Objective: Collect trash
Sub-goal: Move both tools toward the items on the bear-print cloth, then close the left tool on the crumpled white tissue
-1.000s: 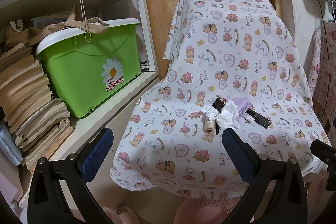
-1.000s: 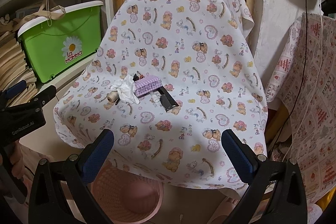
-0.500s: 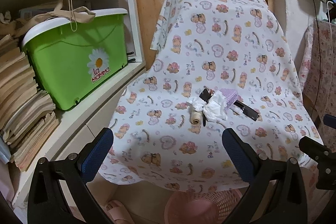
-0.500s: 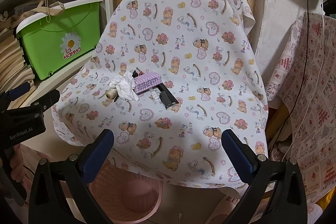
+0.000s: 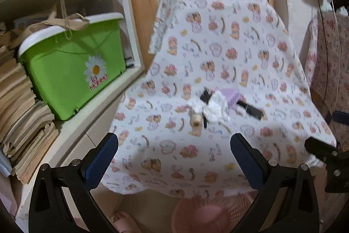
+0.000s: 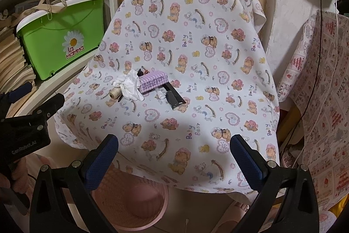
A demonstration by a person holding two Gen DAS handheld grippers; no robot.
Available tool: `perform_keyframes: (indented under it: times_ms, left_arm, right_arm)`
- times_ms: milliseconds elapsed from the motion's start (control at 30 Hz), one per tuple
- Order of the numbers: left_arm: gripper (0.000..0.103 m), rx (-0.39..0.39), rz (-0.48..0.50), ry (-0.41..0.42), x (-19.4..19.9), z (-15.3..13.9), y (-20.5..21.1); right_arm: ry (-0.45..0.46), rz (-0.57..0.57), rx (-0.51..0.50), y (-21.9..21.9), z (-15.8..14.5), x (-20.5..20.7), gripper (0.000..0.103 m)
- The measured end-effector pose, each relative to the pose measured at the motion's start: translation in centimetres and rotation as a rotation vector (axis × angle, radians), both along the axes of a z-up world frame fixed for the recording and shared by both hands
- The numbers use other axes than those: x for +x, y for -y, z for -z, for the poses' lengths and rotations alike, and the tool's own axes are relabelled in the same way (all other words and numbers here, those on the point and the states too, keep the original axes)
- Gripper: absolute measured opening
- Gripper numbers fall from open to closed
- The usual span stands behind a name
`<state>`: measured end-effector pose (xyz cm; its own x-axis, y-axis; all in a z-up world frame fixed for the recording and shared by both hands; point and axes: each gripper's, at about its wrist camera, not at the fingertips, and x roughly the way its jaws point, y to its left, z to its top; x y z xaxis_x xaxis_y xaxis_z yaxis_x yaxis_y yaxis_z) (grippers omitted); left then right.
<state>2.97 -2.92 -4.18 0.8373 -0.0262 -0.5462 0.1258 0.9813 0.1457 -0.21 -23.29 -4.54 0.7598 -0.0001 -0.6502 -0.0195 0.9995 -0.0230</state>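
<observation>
The left wrist view is motion-blurred; the pink basket (image 5: 202, 214) at lower centre is partly hidden, apparently under the tablecloth (image 5: 218, 47).

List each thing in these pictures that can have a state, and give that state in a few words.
Left tongs: open, empty.
Right tongs: open, empty.
Tissue: crumpled, on the cloth.
Purple box: lying flat, shut.
Thread spool: on its side.
Pink basket: upright under the table edge.
Green bin: lid on.
</observation>
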Motion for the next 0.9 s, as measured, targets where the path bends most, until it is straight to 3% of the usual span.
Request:
perform_keyframes:
  times_ms: [100,333,467,600,733,900]
  left_arm:
    - [0.102,0.008,-0.015,-0.028,0.5,0.5,0.0]
    - [0.102,-0.108,-0.014,-0.192,2.7,2.5,-1.3]
    - [0.102,-0.072,0.0,-0.235,3.5,3.8,-0.8]
    - [0.101,-0.048,0.023,-0.227,4.1,4.1,-0.1]
    - [0.069,-0.072,0.07,-0.311,6.8,3.4,-0.2]
    - [0.059,-0.127,0.106,-0.332,10.8,-0.2,-0.4]
  right_arm:
    - [-0.006,0.004,0.001,0.3,0.2,-0.2,0.103]
    - [-0.033,0.013,0.007,0.5,0.4,0.2,0.103]
    - [-0.05,0.047,-0.043,0.6,1.2,0.6,0.103]
    - [-0.055,0.04,-0.043,0.8,1.4,1.0,0.103]
    - [-0.057,0.003,0.0,1.3,0.7,1.8,0.098]
    - [-0.038,-0.046,0.056,2.7,-2.8,4.8,0.079]
